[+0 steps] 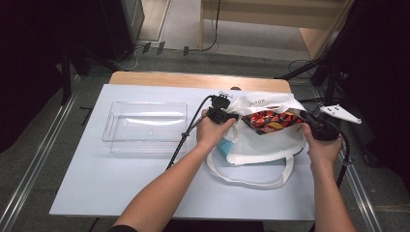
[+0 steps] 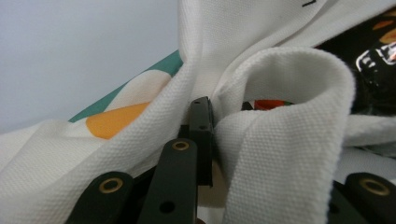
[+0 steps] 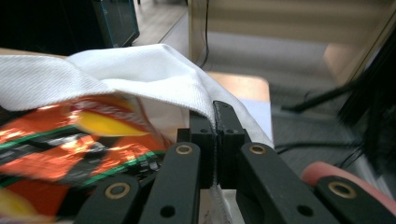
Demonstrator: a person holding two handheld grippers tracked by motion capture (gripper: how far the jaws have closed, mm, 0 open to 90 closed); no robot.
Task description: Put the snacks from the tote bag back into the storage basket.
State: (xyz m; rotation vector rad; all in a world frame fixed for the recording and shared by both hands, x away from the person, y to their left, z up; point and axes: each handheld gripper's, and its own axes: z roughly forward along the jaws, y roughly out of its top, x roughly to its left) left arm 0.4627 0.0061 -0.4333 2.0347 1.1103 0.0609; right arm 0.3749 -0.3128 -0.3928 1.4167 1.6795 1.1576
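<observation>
At centre right of the worktop [image 1: 96,193], the left gripper [image 1: 223,115] and right gripper [image 1: 316,124], both clamped on the tote bag's [image 1: 261,145] rim, should pull evenly apart, exposing the snack packet [image 1: 268,120].

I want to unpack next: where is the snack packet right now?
High view: the snack packet sits inside the white bag's open mouth, right of the clear tray.

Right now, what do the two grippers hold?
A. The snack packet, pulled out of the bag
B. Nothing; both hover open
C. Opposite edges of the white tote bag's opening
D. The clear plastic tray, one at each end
C: the left gripper and right gripper each pinch the white tote bag at its rim, with the snack packet lying inside and the clear plastic tray untouched.
</observation>
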